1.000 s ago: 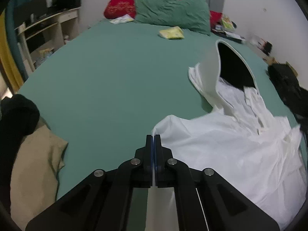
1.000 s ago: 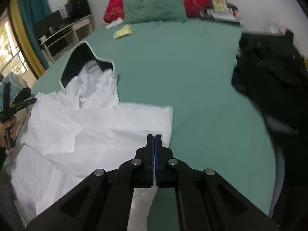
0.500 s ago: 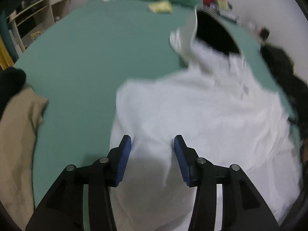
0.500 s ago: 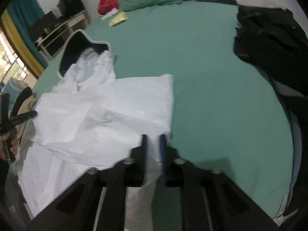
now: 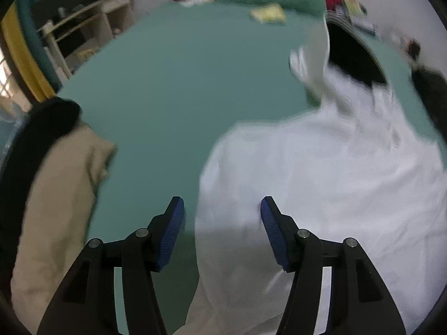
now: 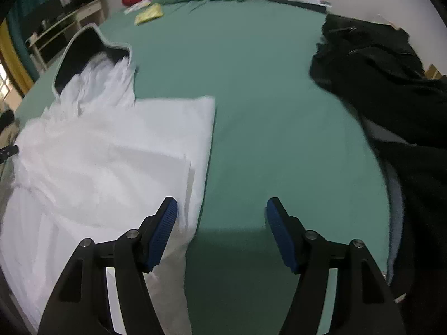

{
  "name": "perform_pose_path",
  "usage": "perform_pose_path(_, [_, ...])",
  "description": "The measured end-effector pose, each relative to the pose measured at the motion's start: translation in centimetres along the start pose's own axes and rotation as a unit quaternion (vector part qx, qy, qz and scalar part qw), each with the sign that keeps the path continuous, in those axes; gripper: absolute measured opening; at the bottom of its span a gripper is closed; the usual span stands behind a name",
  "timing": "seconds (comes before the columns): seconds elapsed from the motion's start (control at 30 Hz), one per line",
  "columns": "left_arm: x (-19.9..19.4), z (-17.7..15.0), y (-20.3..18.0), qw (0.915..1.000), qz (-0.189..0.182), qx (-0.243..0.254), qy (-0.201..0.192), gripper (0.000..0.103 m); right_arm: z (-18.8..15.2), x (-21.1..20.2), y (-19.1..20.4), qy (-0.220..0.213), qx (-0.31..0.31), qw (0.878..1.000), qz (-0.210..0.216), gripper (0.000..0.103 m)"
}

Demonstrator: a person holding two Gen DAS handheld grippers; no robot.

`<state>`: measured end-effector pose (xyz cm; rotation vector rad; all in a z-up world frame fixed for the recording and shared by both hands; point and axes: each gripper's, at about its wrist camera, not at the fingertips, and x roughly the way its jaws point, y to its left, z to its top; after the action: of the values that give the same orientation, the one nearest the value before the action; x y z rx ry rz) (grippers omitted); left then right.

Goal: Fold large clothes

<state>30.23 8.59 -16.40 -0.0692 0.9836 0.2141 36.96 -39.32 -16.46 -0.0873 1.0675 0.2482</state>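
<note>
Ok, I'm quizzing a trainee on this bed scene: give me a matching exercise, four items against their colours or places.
Things:
1. garment nearest both grippers
2. clothes pile
3. small packet
4. cloth

Descriptions:
A. tan, at the left edge in the left wrist view
B. white, spread on the green sheet
C. yellow, near the pillows
D. black, at the right of the bed

Pairs: 1-B, 2-D, 3-C, 4-A

Thin matt white cloth garment [image 6: 106, 150], smooth matt green bedsheet [image 6: 251, 111], ribbed blue claw pads [image 6: 163, 231], matt black plastic arms

The left gripper [image 5: 222, 223] and right gripper [image 6: 220, 224] had black angular arms, silver round screws and ribbed blue pads [image 5: 171, 233].
</note>
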Motion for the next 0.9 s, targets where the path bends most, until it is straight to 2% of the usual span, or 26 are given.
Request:
perform_pose_path(0.13, [-2.8,2.7,-1.0,0.9959,-0.048,-0.024,-0.073,0.062,0.9,-1.3,0.8,-0.051,-0.006,0.999,-0.005,0.067])
perform_pose_path(0.27, [-1.5,6.0,-3.8,0.9922,-0.096,-0.005,-0.079,0.062,2.1,-2.0,2.6,-0.104,-0.029,0.994,0.006,0.067])
perform_pose_path(0.37, [-0.3,7.9,-6.2,0.9862,-0.136,0.005,-0.094,0.062,4.4,-1.4,3.7,-0.131,-0.030,0.989,0.054,0.067])
perform_pose_path(0.47, [1.6,9.3,-8.6,0.9821,-0.151,0.014,-0.112,0.062,7.3,0.0,5.5,-0.128,-0.027,0.987,0.089,0.067])
perform_pose_path(0.53, [3.6,10.4,-9.8,0.9794,-0.176,0.023,-0.097,0.062,9.9,1.5,7.8,-0.130,-0.053,0.987,0.081,0.067])
perform_pose_path(0.57, [4.8,10.8,-10.3,0.9808,-0.173,0.036,-0.082,0.062,10.8,2.0,8.7,-0.131,-0.060,0.986,0.081,0.067])
perform_pose_path(0.63, [7.7,11.3,-11.1,0.9878,-0.140,0.056,-0.039,0.062,13.3,4.0,10.4,-0.127,-0.065,0.984,0.102,0.066])
perform_pose_path(0.7, [9.7,11.3,-10.5,0.9877,-0.147,0.053,-0.012,0.062,15.3,7.0,12.4,-0.102,-0.088,0.985,0.112,0.066])
perform_pose_path(0.73, [10.1,11.2,-10.1,0.9872,-0.150,0.053,-0.009,0.058,15.8,8.2,13.0,-0.093,-0.096,0.985,0.111,0.066])
perform_pose_path(0.77, [10.3,11.0,-9.9,0.9868,-0.150,0.061,-0.010,0.052,16.1,9.3,13.6,-0.084,-0.100,0.984,0.121,0.063])
perform_pose_path(0.8, [10.3,10.7,-9.7,0.9859,-0.147,0.078,-0.014,0.034,16.5,10.4,13.9,-0.075,-0.099,0.983,0.137,0.045])
perform_pose_path(0.83, [10.4,10.7,-9.7,0.9857,-0.143,0.087,-0.016,0.012,16.7,11.3,14.1,-0.069,-0.096,0.983,0.140,0.013])
perform_pose_path(0.87, [10.4,10.5,-9.4,0.9862,-0.135,0.095,-0.019,0.011,16.5,11.6,14.2,-0.066,-0.096,0.985,0.125,0.007])
perform_pose_path(0.9, [10.2,10.4,-9.0,0.9864,-0.132,0.095,-0.024,0.011,16.2,11.2,14.0,-0.072,-0.097,0.986,0.116,0.007])
